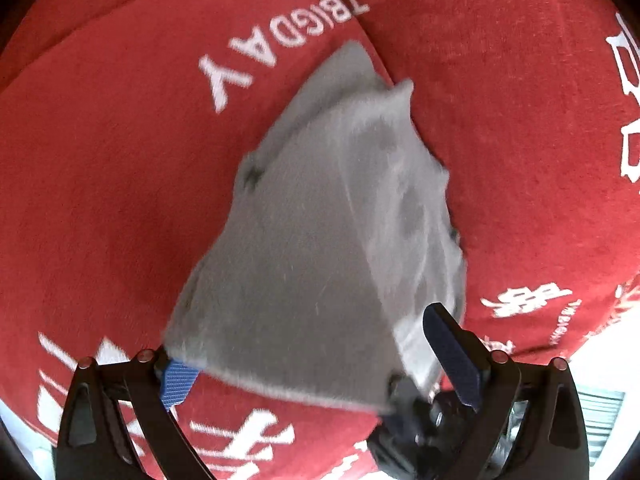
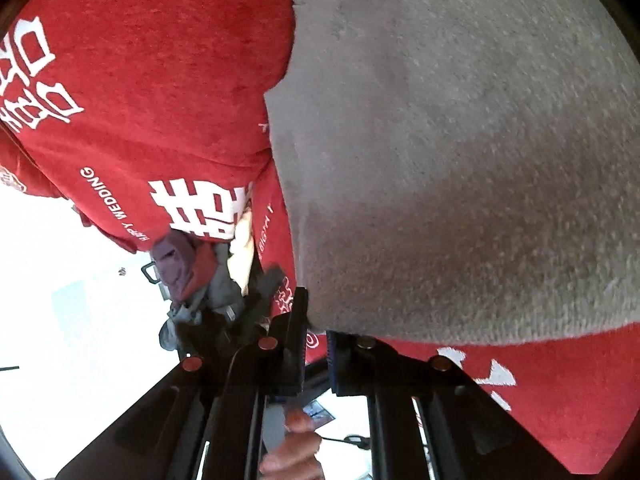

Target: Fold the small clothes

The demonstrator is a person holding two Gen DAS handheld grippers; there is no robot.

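Left tool [image 1: 316, 364] gapes wide around the grey cloth [image 1: 332, 232], which lies on a red blanket [image 1: 120, 160]. Right tool [image 2: 316, 344], at the cloth's 6 o'clock edge, is nearly closed, gripping nothing visible.

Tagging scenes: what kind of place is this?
Probably a home, on a bed or sofa: a red blanket with white wedding lettering covers the surface, a grey cloth lies on it, and more clothes sit piled nearby.

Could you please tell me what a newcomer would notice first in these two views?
A grey garment dominates both views, lying on a red cloth printed with white lettering. The left gripper stands wide open around its near edge, while the right gripper, nearly closed, sits at its lower corner.
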